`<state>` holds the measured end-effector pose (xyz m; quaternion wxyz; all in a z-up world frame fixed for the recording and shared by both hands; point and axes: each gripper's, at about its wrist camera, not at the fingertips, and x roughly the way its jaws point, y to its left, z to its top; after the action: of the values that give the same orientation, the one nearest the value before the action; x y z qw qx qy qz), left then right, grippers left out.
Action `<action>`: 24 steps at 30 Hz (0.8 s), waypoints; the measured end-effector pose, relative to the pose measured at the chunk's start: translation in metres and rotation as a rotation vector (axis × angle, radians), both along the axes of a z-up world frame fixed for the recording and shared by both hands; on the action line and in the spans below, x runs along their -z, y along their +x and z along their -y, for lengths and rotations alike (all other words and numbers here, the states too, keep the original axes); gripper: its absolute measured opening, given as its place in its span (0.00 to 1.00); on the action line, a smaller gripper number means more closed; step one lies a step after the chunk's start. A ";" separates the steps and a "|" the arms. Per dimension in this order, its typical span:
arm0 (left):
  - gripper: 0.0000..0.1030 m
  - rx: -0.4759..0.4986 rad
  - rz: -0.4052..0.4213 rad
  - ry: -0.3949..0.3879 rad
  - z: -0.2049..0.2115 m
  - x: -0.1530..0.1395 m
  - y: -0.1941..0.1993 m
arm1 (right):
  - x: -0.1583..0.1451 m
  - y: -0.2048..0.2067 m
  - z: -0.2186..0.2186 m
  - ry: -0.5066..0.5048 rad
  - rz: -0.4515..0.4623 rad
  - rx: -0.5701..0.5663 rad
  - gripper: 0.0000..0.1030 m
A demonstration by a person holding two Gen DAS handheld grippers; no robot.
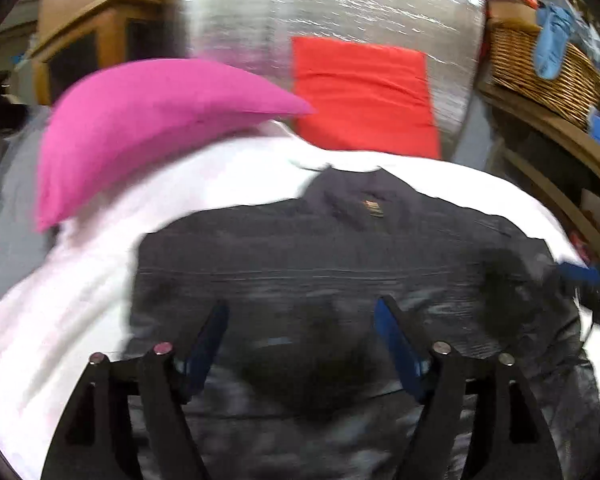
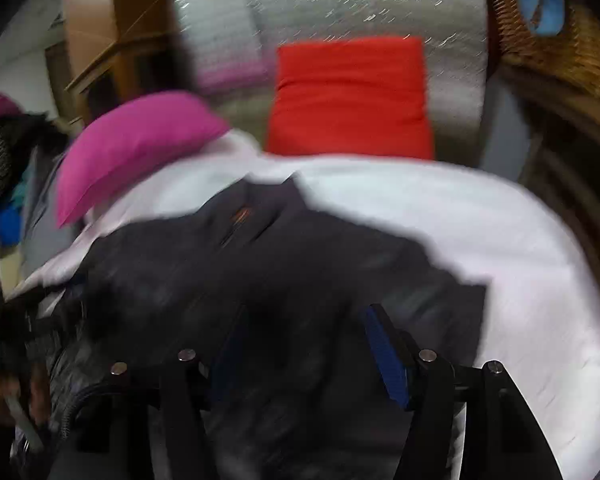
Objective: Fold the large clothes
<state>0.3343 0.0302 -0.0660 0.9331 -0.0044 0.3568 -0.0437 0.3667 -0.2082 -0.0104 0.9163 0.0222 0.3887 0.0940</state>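
Note:
A dark grey jacket [image 1: 340, 264] lies spread on a white sheet [image 1: 80, 280], collar at the far side. It also shows in the right wrist view [image 2: 260, 280]. My left gripper [image 1: 302, 316] is open above the jacket's near middle, jaws wide apart, nothing between them. My right gripper [image 2: 304, 320] is open above the jacket's near right part, empty. The other gripper's blue pad [image 1: 580, 276] shows at the jacket's right edge. Both views are blurred by motion.
A pink pillow [image 1: 140, 128] lies at the sheet's far left. A red cushion [image 1: 364, 96] leans on a silver foil panel [image 1: 340, 12]. A wicker basket [image 1: 540, 68] with blue cloth sits on a wooden shelf at right. A wooden cabinet [image 1: 84, 36] stands at far left.

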 end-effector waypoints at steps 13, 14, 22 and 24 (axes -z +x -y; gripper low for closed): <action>0.76 -0.136 -0.094 -0.040 -0.052 0.018 0.000 | 0.010 -0.011 -0.001 0.006 -0.009 0.058 0.64; 0.76 -0.152 -0.104 -0.016 -0.054 0.024 0.001 | 0.016 -0.009 0.001 0.010 -0.030 0.064 0.64; 0.78 -0.134 -0.162 0.025 -0.064 0.050 0.009 | 0.017 0.001 -0.002 0.009 -0.059 0.039 0.64; 0.78 -0.134 -0.153 0.028 -0.063 0.050 0.007 | 0.006 0.007 -0.001 0.014 -0.020 0.049 0.65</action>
<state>0.3414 0.0937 -0.1160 0.9040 -0.0185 0.4265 0.0241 0.3741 -0.2067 -0.0164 0.9142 0.0390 0.3966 0.0741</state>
